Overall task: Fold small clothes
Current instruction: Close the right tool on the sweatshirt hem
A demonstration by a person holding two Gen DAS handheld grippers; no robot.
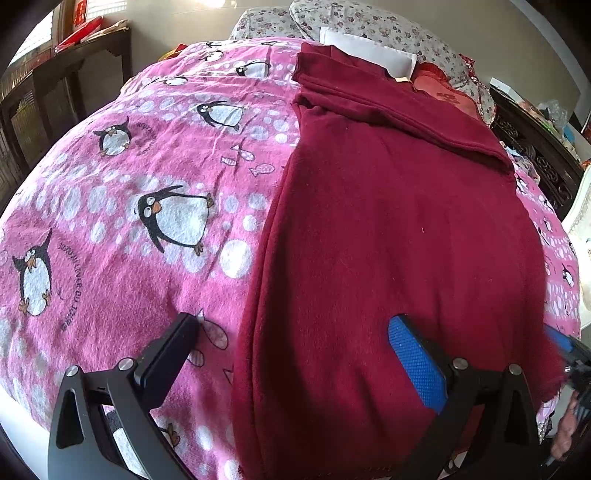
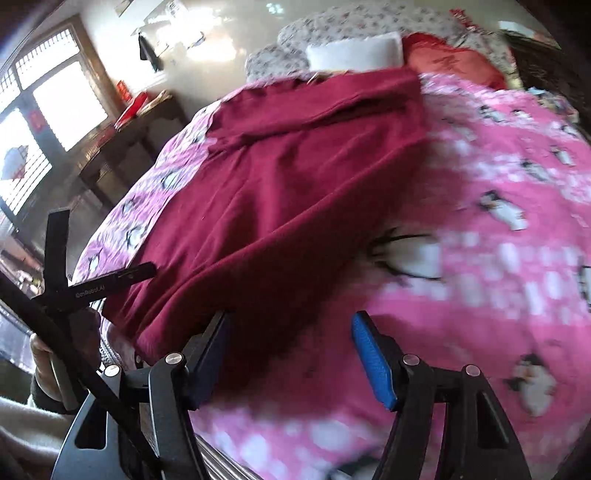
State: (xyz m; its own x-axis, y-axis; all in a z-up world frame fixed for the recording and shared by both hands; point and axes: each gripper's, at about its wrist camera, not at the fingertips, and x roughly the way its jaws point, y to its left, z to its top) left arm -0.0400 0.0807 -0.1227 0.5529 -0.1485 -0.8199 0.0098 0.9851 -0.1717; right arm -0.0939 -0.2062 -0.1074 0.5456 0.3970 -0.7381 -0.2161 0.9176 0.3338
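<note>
Blue rubber lines my fingers, and both pairs of jaws stand wide with nothing between them. My left gripper straddles the near left edge of the maroon garment: one finger over the fabric, the other over the pink penguin blanket it lies on. My right gripper hangs over the garment's near right corner, its picture smeared by blur. The garment lies flat on the blanket, its far end folded over in a band. White lettering on a black bar of the other gripper's frame, at the left of the right wrist view, is too blurred to read surely. Curved writing beside the blanket's penguins is too small to spell out. Beyond lie a white pillow and floral pillows, cut off by the lens rim.
</note>
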